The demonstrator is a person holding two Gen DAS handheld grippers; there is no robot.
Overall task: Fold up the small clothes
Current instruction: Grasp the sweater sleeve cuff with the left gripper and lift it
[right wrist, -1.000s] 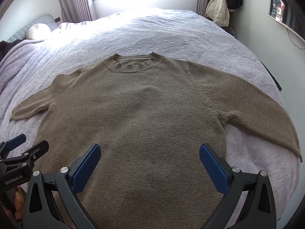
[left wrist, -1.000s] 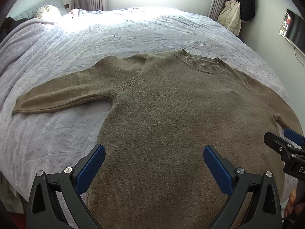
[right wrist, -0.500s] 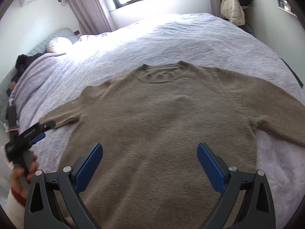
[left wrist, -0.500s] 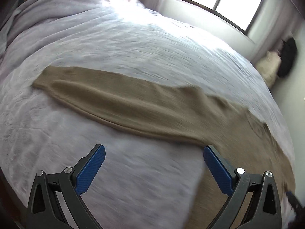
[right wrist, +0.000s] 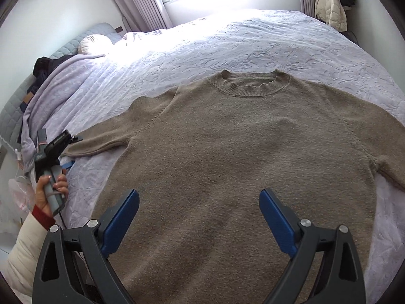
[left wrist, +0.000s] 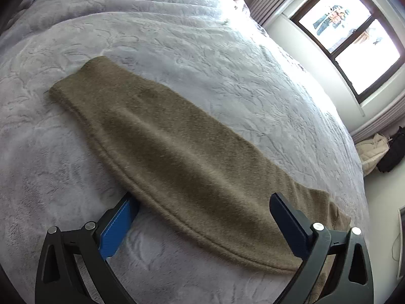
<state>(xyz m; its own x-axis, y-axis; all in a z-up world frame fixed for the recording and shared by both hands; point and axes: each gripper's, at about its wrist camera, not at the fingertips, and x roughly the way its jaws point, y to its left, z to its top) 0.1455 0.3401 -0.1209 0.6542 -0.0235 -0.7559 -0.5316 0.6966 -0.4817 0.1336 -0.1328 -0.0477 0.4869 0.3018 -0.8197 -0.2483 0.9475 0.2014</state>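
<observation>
Each gripper is built from dark grey, almost black plastic arms with triangular cut-outs, ending in flat blue pads. Round silver screw heads sit at the pivots, two on each arm.

In the lower part of the left wrist view, the left gripper (left wrist: 202, 217) shows one bright blue, finely ribbed pad at lower left and a darker navy one at lower right.

The right gripper (right wrist: 198, 217) fills the bottom of the right wrist view with the same shape.

At the left edge of that view the left hand (right wrist: 49, 190) has pale polished nails, a red cuff (right wrist: 43, 217) and a cream sleeve (right wrist: 22, 253); the handle it wraps is grey, with a black body bearing small white lettering, too small to read.
</observation>
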